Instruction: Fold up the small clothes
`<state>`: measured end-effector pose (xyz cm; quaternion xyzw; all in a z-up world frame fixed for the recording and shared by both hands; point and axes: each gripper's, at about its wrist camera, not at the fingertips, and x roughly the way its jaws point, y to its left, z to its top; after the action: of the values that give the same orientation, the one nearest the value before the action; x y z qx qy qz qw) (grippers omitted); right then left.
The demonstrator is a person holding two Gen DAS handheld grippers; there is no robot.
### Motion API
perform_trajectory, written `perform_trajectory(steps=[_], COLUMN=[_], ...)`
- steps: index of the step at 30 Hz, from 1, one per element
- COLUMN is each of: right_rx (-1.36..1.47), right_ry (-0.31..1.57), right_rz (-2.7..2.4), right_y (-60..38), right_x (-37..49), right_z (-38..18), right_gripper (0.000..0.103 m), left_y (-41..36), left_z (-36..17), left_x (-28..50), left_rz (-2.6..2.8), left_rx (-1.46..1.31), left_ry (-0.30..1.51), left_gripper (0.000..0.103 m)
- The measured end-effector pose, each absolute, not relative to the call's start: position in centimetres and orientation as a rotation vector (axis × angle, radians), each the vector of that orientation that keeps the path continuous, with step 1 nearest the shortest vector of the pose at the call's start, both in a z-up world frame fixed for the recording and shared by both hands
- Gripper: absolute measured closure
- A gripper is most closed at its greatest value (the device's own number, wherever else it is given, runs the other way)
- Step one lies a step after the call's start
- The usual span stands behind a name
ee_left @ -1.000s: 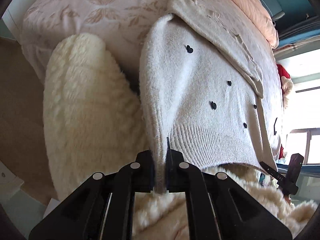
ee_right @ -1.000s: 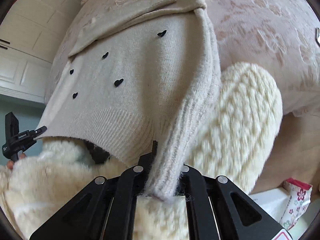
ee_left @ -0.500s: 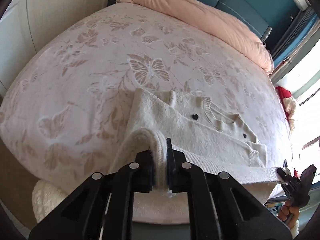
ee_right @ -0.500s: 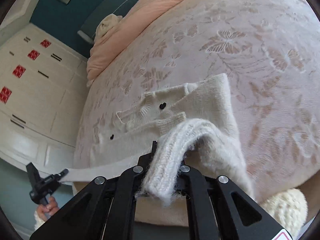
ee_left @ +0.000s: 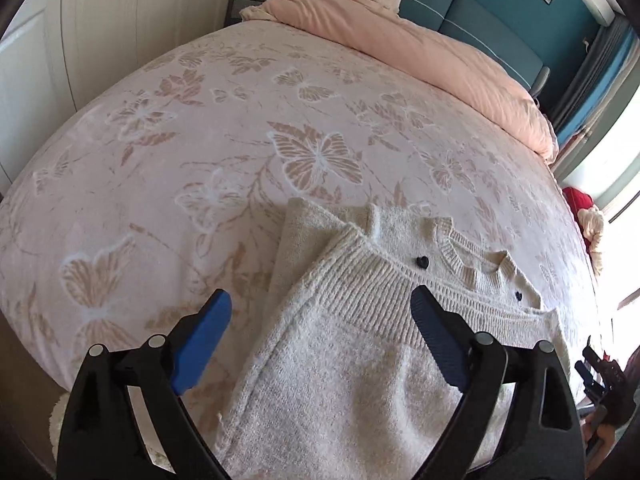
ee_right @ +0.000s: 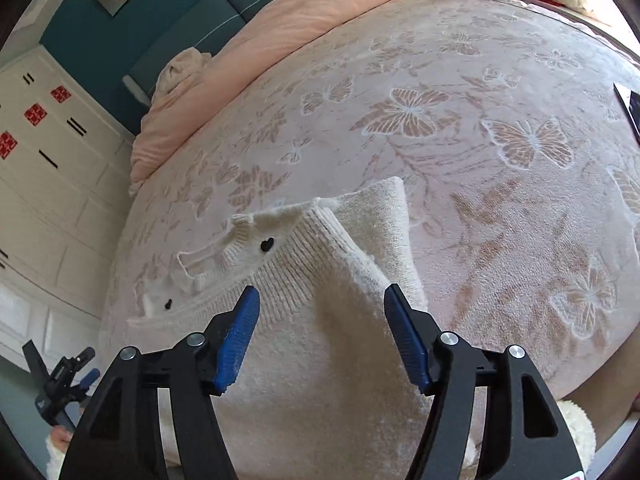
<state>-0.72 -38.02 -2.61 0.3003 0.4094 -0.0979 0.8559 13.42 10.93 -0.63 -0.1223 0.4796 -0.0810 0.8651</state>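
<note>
A small cream knit sweater point(ee_left: 340, 344) with black heart marks lies folded on the bed, its ribbed hem laid up near the neckline. My left gripper point(ee_left: 320, 304) hovers over the sweater's left side, jaws opening wide, blue pads off the fabric. In the right wrist view the same sweater point(ee_right: 320, 320) lies under my right gripper point(ee_right: 322, 300), whose jaws are opening too, with a raised fold of knit between them and no pad pressing on it. The right gripper also shows at the left wrist view's lower right edge, and the left gripper at the right wrist view's lower left edge.
The bed point(ee_left: 200, 140) has a pink butterfly-patterned cover, with a peach duvet point(ee_left: 400, 40) bunched at the head. White wardrobe doors point(ee_right: 48, 168) stand beside it. A dark flat object point(ee_right: 630, 108) lies on the bed at the right. A fluffy cream sleeve point(ee_right: 576, 420) shows below.
Both grippers carried the sweater's hem forward and laid it near the neckline, then let go. Their jaws went from shut on the knit to open.
</note>
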Motion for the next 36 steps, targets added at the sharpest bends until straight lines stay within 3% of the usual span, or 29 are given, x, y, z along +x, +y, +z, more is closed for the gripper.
perform_trajectory(steps=[5,7,8,9,10,11,12,20,23,28,33,36], right_rx=[0.458,0.431,0.423,0.42,0.42,0.431,0.451,0.561,0.527,0.593,0.632,0.554], right_ry=[0.964,0.994,1.008,1.016,1.023,1.029,1.023,0.669,0.77,0.998,0.981,0.943], right_rz=[-0.217,-0.215,-0.209,-0.196,-0.174,-0.138,-0.11,-0.1,-0.2,-0.293,-0.26,-0.269], right_y=[-37.1,-36.8,-36.6,-36.5,-36.2,-36.0,-35.8,-38.6,-40.3,-41.6,-41.9,-40.5], right_x=[3.5,4.7,5.2,5.5,5.6,5.7,5.5,3.4,6.6,9.5,9.5,8.5], right_z=[-5.0,-5.9,-6.2,-6.3,-6.3,-6.1,-5.6,4.8,1.0,-8.8,-8.0,-5.4], right_gripper=[0.032,0.032,0.035,0.048,0.059,0.09,0.094,0.096,0.096,0.096,0.094,0.079], left_y=[6.8,5.8,5.4,5.3,5.4,5.7,6.3,8.4,7.6,5.7,5.9,6.1], left_z=[-3.8,-5.1,-5.5,-5.8,-5.9,-5.8,-5.2,4.3,2.1,-7.1,-6.7,-4.7], left_x=[16.1,17.2,17.7,18.0,18.2,18.3,18.3,19.1,22.6,25.1,24.3,23.6], left_rz=[-0.218,-0.212,-0.216,-0.213,-0.216,-0.215,-0.22,-0.217,-0.171,-0.064,-0.088,-0.127], left_rx=[-0.105,-0.059,-0.049,-0.045,-0.053,-0.074,-0.111,-0.224,-0.198,-0.083,-0.077,-0.092], left_ry=[1.076,1.124,1.147,1.167,1.182,1.182,1.178,0.963,1.013,1.189,1.155,1.143], left_gripper=[0.015,0.028,0.044,0.061,0.071,0.091,0.092,0.095,0.095,0.094,0.091,0.086])
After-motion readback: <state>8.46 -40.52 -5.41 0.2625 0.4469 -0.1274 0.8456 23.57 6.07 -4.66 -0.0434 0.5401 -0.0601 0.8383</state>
